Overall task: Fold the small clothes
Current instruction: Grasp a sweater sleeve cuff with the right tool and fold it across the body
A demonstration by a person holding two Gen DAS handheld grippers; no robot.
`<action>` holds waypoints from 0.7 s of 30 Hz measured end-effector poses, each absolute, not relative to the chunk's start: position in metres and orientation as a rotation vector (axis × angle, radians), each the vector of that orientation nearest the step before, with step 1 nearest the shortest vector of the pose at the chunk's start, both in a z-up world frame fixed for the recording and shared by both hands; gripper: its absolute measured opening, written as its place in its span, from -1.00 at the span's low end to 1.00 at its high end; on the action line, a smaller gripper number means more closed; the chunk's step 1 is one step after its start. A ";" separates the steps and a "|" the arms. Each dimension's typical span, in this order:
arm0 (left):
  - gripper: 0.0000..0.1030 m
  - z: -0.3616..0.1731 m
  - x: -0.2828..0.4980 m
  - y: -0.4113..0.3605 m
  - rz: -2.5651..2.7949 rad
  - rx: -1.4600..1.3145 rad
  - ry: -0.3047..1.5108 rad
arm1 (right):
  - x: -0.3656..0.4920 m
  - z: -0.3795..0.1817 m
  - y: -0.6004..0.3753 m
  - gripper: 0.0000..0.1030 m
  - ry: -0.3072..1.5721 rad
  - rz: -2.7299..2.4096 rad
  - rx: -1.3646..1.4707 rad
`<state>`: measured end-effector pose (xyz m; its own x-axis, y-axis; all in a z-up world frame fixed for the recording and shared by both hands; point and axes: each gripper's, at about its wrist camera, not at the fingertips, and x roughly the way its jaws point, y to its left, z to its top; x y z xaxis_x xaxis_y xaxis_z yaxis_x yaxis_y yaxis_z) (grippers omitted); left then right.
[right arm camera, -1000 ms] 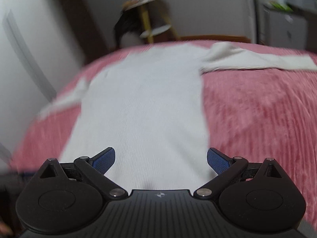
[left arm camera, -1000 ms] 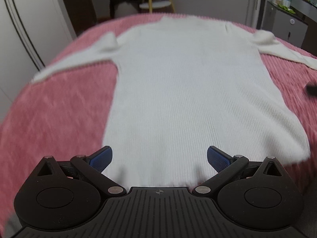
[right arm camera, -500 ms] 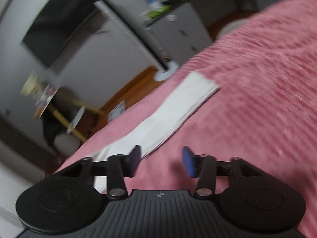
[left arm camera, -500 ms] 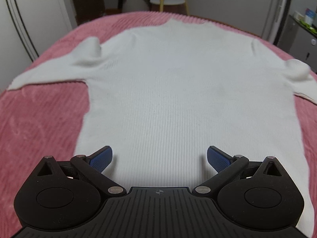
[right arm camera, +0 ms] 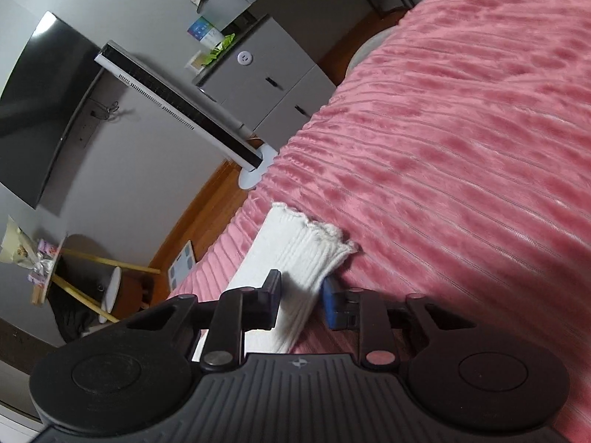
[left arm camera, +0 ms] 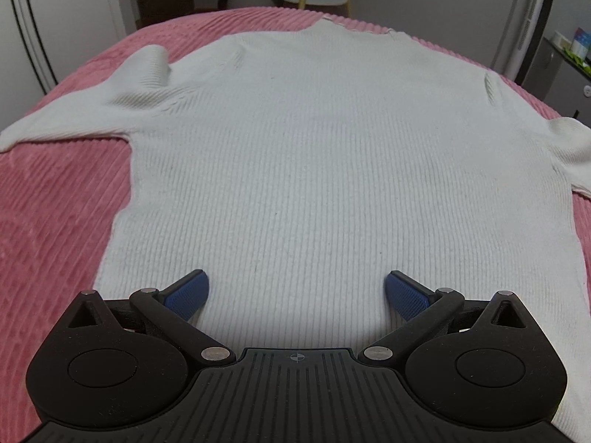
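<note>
Here a white rib-knit sweater lies flat, front down or up I cannot tell, spread across a bed covered by a pink ribbed plush blanket, its neckline toward the far edge of the bed and its hem nearest the left camera. One sleeve stretches out to the left over the blanket, and the other runs off toward the right. The left hand-held gripper hangs over the sweater's lower body with its blue-padded fingers spread wide apart, nothing between them but the knit below. The right hand-held gripper is at the sweater's sleeve cuff with a frilled edge, which lies on the blanket near the bed's side; its jaws are closing, with the cuff end of the sleeve between them, and the pads already pinch the fabric. Beyond the bed, past that cuff, stand a white tower fan and a grey cabinet.
</note>
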<state>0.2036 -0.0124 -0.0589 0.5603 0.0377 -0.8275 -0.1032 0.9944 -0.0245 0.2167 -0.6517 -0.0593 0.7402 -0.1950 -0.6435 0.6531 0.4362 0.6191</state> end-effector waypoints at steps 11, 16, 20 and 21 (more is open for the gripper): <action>1.00 -0.050 0.197 -0.004 0.053 -0.076 0.950 | 0.244 0.049 -0.491 -0.85 0.439 -0.266 0.481; 1.00 -0.027 0.190 0.020 0.083 -0.161 0.901 | 0.257 0.070 -0.361 -0.84 0.407 0.022 0.310; 1.00 -0.004 0.192 0.028 0.039 -0.193 0.850 | 0.271 0.041 -0.284 -0.21 0.546 0.137 0.265; 1.00 0.001 0.195 0.026 0.022 -0.179 0.837 | 0.273 0.036 -0.274 -0.21 0.585 0.147 0.275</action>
<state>0.1946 0.0258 0.0011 0.6707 -0.0510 -0.7400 -0.0900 0.9847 -0.1495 0.2732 -0.2739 0.0358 0.8245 0.2139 -0.5239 -0.0588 0.9532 0.2965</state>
